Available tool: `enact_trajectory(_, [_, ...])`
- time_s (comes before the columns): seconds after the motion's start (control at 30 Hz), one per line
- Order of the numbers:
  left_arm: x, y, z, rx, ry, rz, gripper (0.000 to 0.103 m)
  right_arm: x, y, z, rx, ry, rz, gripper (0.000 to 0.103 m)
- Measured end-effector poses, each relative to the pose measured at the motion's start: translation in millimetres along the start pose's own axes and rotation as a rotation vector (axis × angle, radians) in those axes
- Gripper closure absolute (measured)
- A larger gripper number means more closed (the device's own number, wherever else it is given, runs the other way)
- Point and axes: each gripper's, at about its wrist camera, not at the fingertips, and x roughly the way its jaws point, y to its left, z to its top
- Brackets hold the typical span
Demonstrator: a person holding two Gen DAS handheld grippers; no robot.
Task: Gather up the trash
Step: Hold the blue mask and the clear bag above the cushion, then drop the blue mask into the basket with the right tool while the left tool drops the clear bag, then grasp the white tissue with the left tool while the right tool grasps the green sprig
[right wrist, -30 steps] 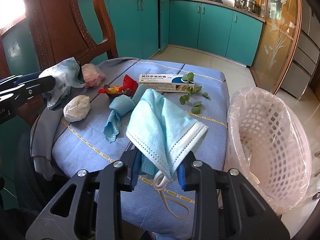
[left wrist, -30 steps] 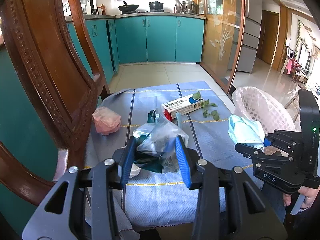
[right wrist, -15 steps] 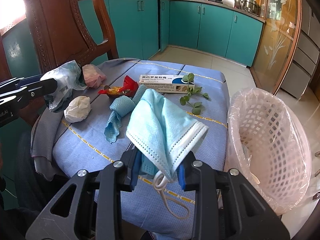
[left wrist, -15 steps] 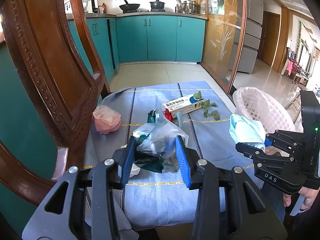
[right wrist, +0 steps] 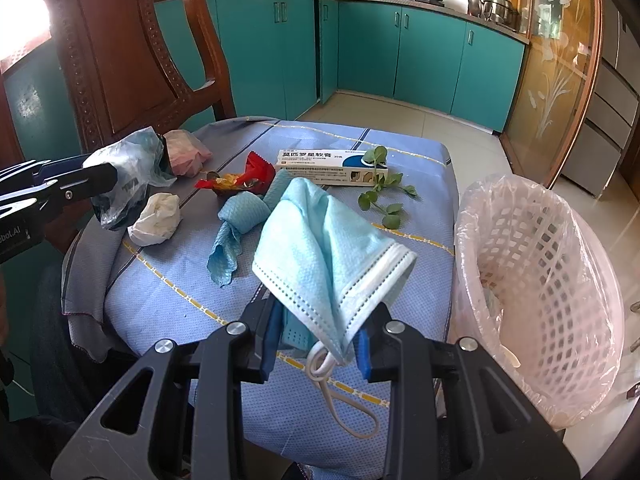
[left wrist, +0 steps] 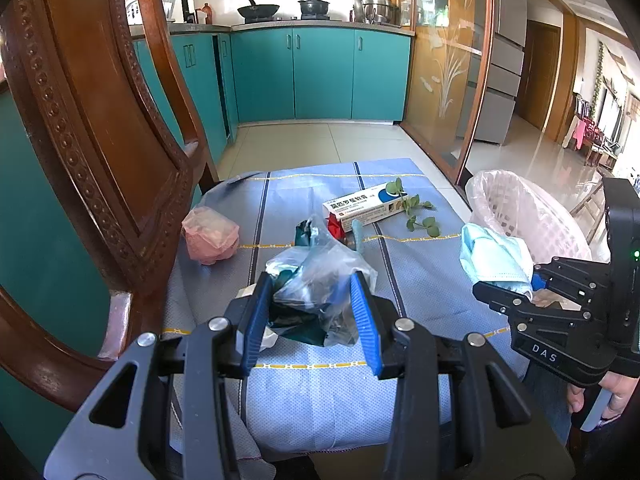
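Left wrist view: the left gripper (left wrist: 314, 312) has its blue fingers (left wrist: 254, 322) closed against a crumpled clear plastic bag (left wrist: 320, 276), holding it above the blue cloth-covered table (left wrist: 320, 396). Beyond the bag lie a pink crumpled wad (left wrist: 210, 234) to the left and an ointment box (left wrist: 362, 206) with a green leafy sprig (left wrist: 418, 212) farther back.

Right wrist view: the right gripper (right wrist: 318, 346) is clamped on a light blue face mask (right wrist: 324, 248), its ear loop dangling below. The lined white laundry-style wastebasket (right wrist: 536, 280) stands just right of the mask, beside the table. Left of the mask lie a blue rag (right wrist: 236, 228), a white paper wad (right wrist: 158, 218) and a red wrapper (right wrist: 256, 166).
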Motion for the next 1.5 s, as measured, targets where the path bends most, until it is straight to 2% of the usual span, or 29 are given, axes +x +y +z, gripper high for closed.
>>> enact_trajectory(0.23, [-2, 2, 1, -0.010, -0.001, -0.006, 0.062, -8, -6, 3, 0.024, -0.034, 0.002, 0.072])
enact_trajectory(0.4, [0, -2, 10, -0.027, -0.008, -0.048, 0.062, -32, -44, 13, 0.106, -0.100, -0.017, 0.072])
enact_trajectory(0.47, [2, -10, 17, -0.020, -0.017, -0.086, 0.062, -44, -66, 15, 0.160, -0.128, -0.025, 0.072])
enact_trajectory(0.6, [10, -34, 32, 0.006, -0.029, -0.172, 0.062, -61, -118, 6, 0.260, -0.152, -0.111, 0.072])
enact_trajectory(0.73, [28, -73, 52, 0.041, -0.030, -0.302, 0.062, -54, -162, -10, 0.346, -0.101, -0.194, 0.070])
enact_trajectory(0.8, [39, -94, 59, 0.062, -0.024, -0.361, 0.062, -47, -179, -19, 0.390, -0.047, -0.246, 0.053])
enact_trajectory(0.83, [45, -104, 62, 0.071, -0.013, -0.387, 0.062, -46, -186, -24, 0.419, -0.037, -0.260, 0.034])
enact_trajectory(0.87, [50, -114, 64, 0.078, 0.001, -0.411, 0.062, -49, -190, -29, 0.445, -0.043, -0.266, 0.022])
enact_trajectory(0.93, [61, -137, 67, 0.101, 0.028, -0.457, 0.062, -61, -199, -40, 0.498, -0.086, -0.251, 0.015])
enact_trajectory(1.13, [76, -192, 69, 0.178, 0.058, -0.563, 0.060, -78, -211, -61, 0.572, -0.104, -0.286, 0.013])
enact_trajectory(1.2, [76, -202, 66, 0.209, 0.050, -0.579, 0.042, -82, -213, -65, 0.589, -0.106, -0.288, 0.013])
enact_trajectory(1.23, [75, -203, 65, 0.222, 0.036, -0.545, 0.028, -82, -213, -66, 0.593, -0.107, -0.289, 0.013])
enact_trajectory(1.27, [72, -200, 64, 0.225, 0.017, -0.496, 0.025, -86, -215, -69, 0.593, -0.108, -0.290, 0.013])
enact_trajectory(1.37, [65, -168, 58, 0.211, -0.022, -0.328, 0.025, -88, -205, -66, 0.568, -0.122, -0.283, 0.013])
enact_trajectory(1.4, [64, -152, 56, 0.195, -0.032, -0.256, 0.025, -89, -199, -62, 0.547, -0.140, -0.269, 0.013])
enact_trajectory(1.47, [60, -107, 45, 0.150, -0.056, -0.014, 0.025, -96, -185, -56, 0.506, -0.197, -0.240, 0.013])
enact_trajectory(1.5, [60, -92, 42, 0.138, -0.058, 0.071, 0.025, -100, -174, -50, 0.478, -0.243, -0.214, 0.013])
